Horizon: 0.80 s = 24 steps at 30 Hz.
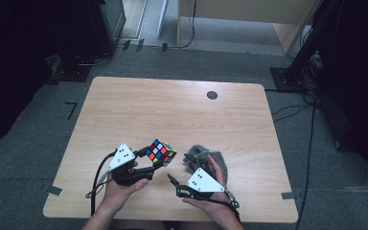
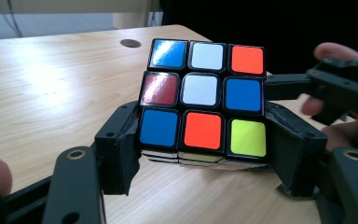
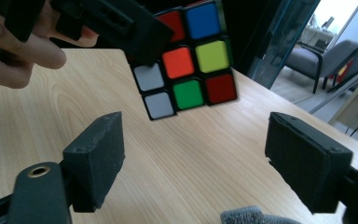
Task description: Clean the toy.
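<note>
The right gripper (image 1: 171,184) sits nearest the person, jaws wide apart and empty, just short of the cube (image 1: 160,152). A grey cloth (image 1: 210,160) lies beside it, right of the cube. The left gripper (image 1: 146,160) clamps the cube's lowest layer, holding it above the table (image 1: 182,110).
</note>
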### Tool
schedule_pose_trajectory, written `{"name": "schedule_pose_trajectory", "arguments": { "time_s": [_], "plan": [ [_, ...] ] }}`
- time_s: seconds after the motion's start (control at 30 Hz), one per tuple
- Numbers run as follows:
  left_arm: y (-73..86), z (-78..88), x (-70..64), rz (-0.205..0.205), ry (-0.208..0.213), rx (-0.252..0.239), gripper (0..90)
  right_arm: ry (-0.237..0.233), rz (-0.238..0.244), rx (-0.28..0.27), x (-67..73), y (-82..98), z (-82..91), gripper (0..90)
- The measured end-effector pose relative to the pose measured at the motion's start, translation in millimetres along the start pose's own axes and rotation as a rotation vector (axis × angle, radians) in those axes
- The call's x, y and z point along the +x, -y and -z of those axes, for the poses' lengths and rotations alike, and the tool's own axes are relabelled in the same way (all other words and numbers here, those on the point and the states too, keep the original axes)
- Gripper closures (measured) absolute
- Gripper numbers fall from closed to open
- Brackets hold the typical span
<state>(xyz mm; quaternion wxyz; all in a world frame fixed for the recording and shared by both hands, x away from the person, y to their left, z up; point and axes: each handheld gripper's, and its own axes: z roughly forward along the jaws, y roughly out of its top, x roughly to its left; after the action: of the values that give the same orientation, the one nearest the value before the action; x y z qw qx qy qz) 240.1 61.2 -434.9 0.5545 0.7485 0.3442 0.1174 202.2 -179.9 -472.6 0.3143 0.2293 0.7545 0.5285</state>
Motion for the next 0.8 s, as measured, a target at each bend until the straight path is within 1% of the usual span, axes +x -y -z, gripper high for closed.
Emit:
{"name": "schedule_pose_trajectory", "arguments": {
  "time_s": [0.17, 0.2, 0.27, 0.37, 0.4, 0.43, 0.5, 0.6, 0.67, 0.73, 0.8],
  "plan": [
    [-1.2, -3.1, -11.4, -0.021, 0.048, 0.01, 34.1, 0.033, 0.04, -0.006, 5.1, -0.1, -3.1, 17.1],
    [-0.6, -4.3, -13.6, -0.023, 0.065, 0.01, 34.2, 0.042, 0.053, -0.006, 6.1, -0.4, -3.4, 17.4],
    [0.3, -5.9, -15.3, -0.013, 0.095, 0.015, 34.1, 0.071, 0.09, 0.005, 8.4, -1.0, -3.8, 19.2],
    [1.8, -8.0, -18.2, -0.022, 0.119, 0.024, 34.1, 0.123, 0.139, 0.006, 12.3, -2.1, -3.9, 25.4],
    [2.1, -8.3, -18.6, -0.025, 0.122, 0.021, 34.1, 0.133, 0.157, 0.003, 13.5, -2.6, -3.6, 26.7],
    [2.2, -8.2, -18.2, -0.024, 0.124, 0.018, 34.1, 0.133, 0.17, 0.001, 14.7, -2.7, -3.2, 30.9],
    [2.7, -8.2, -16.4, -0.023, 0.132, 0.016, 34.1, 0.136, 0.189, -0.002, 16.7, -2.2, -2.8, 32.7],
    [5.5, -8.7, -12.5, -0.008, 0.157, -0.008, 33.7, 0.122, 0.177, 0.003, 15.3, -2.8, -2.5, 33.8],
    [5.9, -9.0, -12.1, -0.018, 0.157, -0.017, 33.0, 0.115, 0.157, 0.009, 14.2, -3.2, -2.0, 34.3],
    [5.3, -7.4, -10.9, -0.023, 0.156, -0.03, 28.4, 0.108, 0.128, 0.02, 11.0, -2.8, -1.8, 34.6],
    [4.1, -4.7, -8.4, -0.015, 0.161, -0.046, 25.3, 0.112, 0.11, 0.045, 6.9, -1.1, -1.6, 34.7]
  ]
}}
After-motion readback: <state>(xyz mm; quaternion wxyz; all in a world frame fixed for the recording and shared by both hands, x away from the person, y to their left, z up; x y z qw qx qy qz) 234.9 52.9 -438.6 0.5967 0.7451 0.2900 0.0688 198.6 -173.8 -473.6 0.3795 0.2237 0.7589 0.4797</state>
